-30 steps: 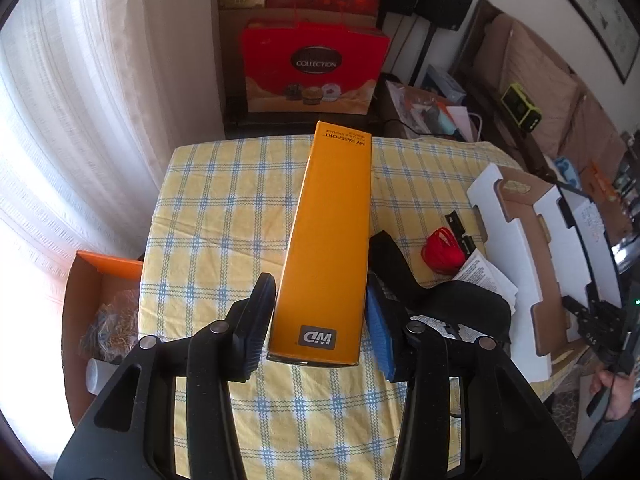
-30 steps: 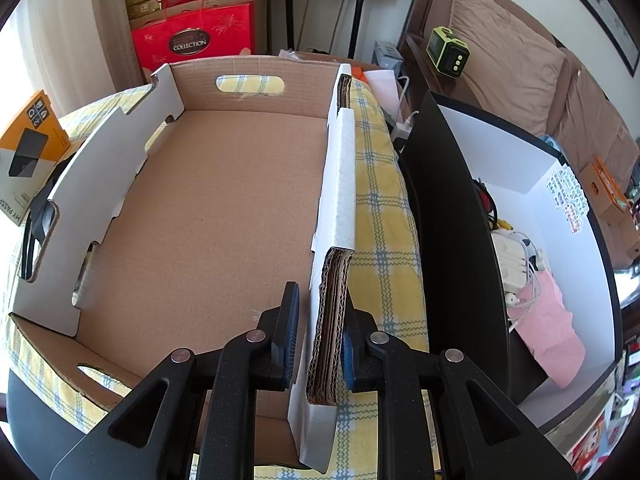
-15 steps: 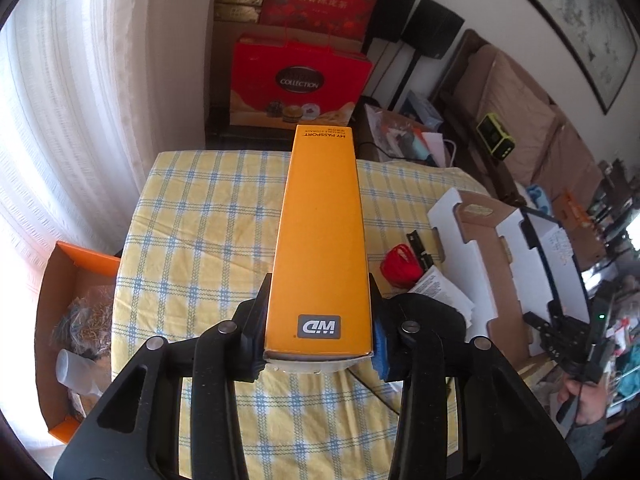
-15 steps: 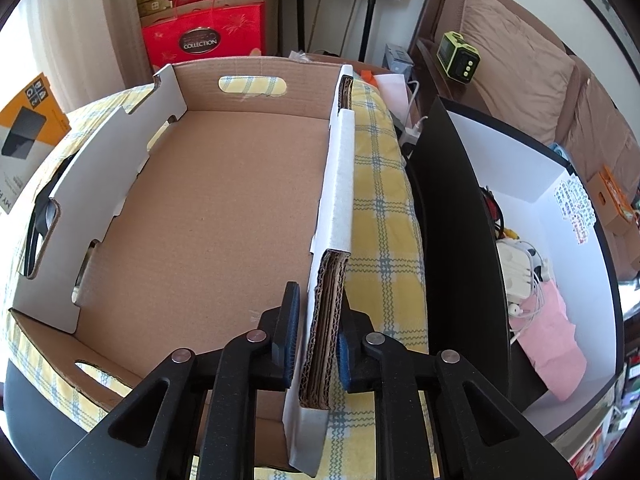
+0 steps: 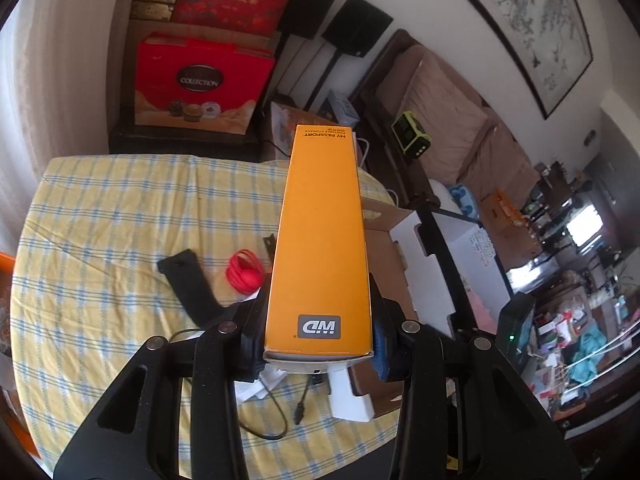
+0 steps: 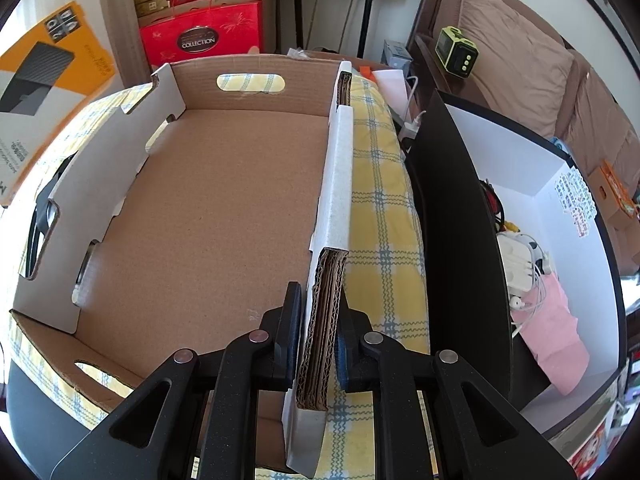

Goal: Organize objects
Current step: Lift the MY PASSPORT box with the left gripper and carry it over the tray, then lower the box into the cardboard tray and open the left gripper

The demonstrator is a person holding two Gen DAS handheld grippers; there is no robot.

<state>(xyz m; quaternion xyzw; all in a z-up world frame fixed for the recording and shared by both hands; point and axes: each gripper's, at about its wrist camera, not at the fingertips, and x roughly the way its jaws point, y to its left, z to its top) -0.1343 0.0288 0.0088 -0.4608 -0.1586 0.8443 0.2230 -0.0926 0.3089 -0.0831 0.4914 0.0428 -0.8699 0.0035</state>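
My left gripper (image 5: pixel 320 320) is shut on a long orange WD box (image 5: pixel 322 240) and holds it in the air above the table, pointing away from me. The same orange box (image 6: pixel 44 88) shows at the upper left of the right wrist view, above the tray's left wall. My right gripper (image 6: pixel 318 324) is shut on the right wall of an empty cardboard tray (image 6: pixel 224 220) that sits on the yellow checked tablecloth (image 6: pixel 380 208). The tray (image 5: pixel 384 248) lies partly hidden behind the box in the left wrist view.
On the tablecloth (image 5: pixel 100 220) lie a red coiled cable (image 5: pixel 244 272), a black flat piece (image 5: pixel 188 280) and a black cable (image 5: pixel 276 408). A black-and-white box (image 6: pixel 520 240) holding chargers and pink cloth stands right of the table. Red gift boxes (image 5: pixel 200 84) stand behind.
My left gripper closed on the orange box, lifted it off the table and swung it to the right, towards the tray. My right gripper kept its hold on the tray wall.
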